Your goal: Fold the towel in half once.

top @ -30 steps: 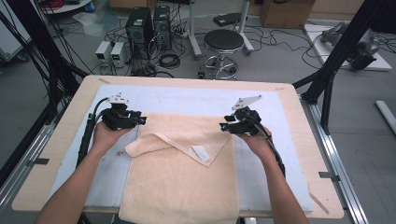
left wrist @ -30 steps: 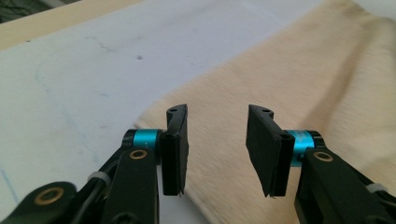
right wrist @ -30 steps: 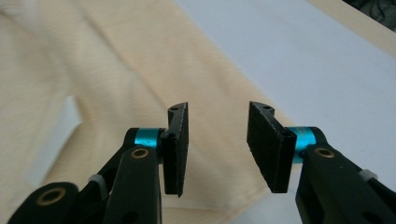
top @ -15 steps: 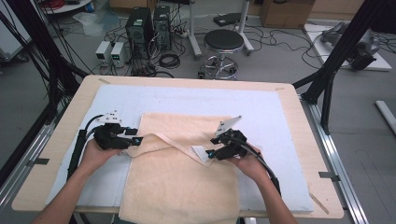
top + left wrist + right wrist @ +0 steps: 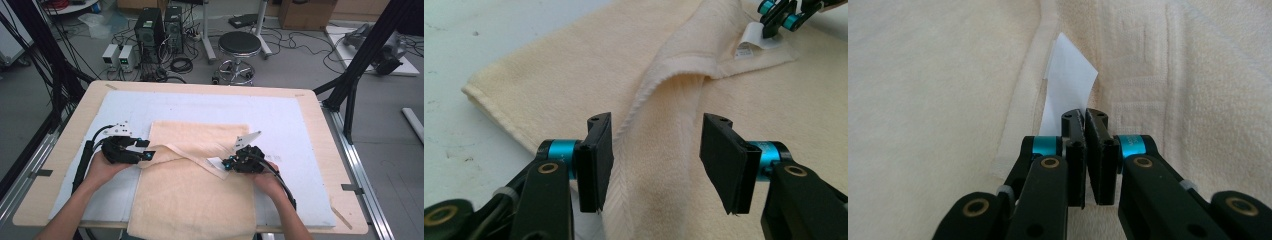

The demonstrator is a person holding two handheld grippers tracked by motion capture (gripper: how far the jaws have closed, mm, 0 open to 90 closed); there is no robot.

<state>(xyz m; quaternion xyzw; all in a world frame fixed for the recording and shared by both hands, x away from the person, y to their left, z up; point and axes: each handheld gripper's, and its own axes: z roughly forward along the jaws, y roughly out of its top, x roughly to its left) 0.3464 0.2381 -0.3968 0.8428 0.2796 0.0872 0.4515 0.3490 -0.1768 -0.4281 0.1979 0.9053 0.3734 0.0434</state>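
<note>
A cream towel [image 5: 195, 195] lies on the white mat, with a folded band running across it from left to right. My left gripper [image 5: 147, 150] sits at the band's left end. In the left gripper view its jaws [image 5: 651, 160] have just been opening and stand apart, with the towel's raised fold [image 5: 664, 150] lying loose between them. My right gripper [image 5: 226, 164] is at the band's right end, beside the white label [image 5: 215, 162]. Its jaws [image 5: 1084, 117] have just closed and stand together, tips at the foot of the label [image 5: 1068, 80]; whether they pinch it I cannot tell.
The white mat [image 5: 300, 125] covers a wooden table [image 5: 65, 165] with metal rails along both sides. On the floor beyond the far edge are a round stool [image 5: 239, 45], computer boxes [image 5: 160, 30] and cables. Black frame posts [image 5: 360, 65] stand at the table's far corners.
Both hands have come toward the near side of the table, the right one also leftward. The right jaws have gone from apart to together; the left jaws stand wider.
</note>
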